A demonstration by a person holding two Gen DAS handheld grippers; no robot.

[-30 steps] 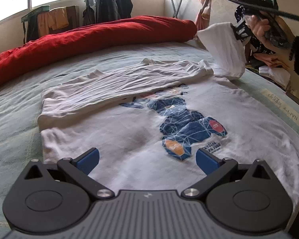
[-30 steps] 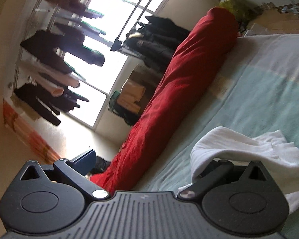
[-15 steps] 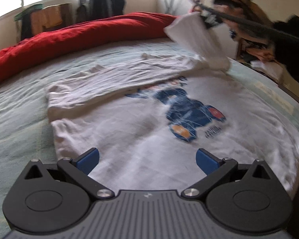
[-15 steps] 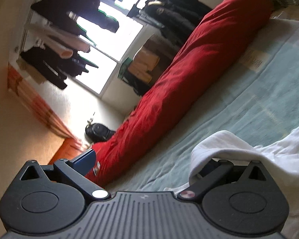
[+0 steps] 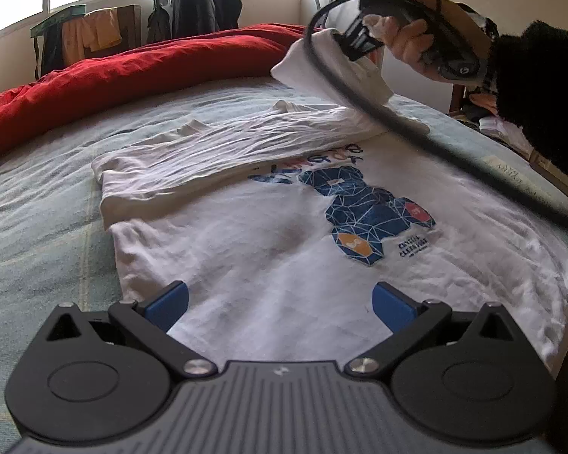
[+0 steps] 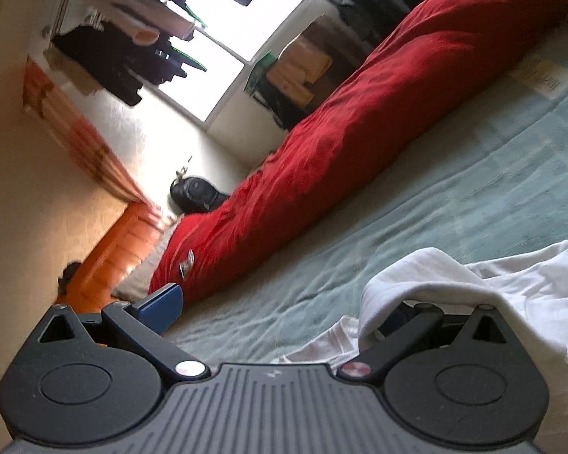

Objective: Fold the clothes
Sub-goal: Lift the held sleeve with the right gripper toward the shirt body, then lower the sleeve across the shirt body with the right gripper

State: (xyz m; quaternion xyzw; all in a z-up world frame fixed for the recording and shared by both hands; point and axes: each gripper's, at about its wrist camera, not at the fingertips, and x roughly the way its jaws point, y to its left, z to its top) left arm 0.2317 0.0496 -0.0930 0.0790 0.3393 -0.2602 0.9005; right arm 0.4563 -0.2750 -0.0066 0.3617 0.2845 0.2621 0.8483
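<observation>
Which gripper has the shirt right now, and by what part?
The left gripper holds nothing. The white T-shirt sleeve drapes over one right gripper finger, lifted.

the left gripper [image 5: 280, 302] is built of a ribbed grey body, two round black discs, black linkage arms pinned with silver screws, and blue pads [image 5: 166, 300]. the same build is seen on the right gripper [image 6: 284, 310]. a fuzzy black sleeve [image 5: 541, 87] is worn, and a black cable [image 5: 378, 109] is trailed.

The white T-shirt [image 5: 269, 249] print reads "CRYSTAL CLEAR VIBE".
</observation>
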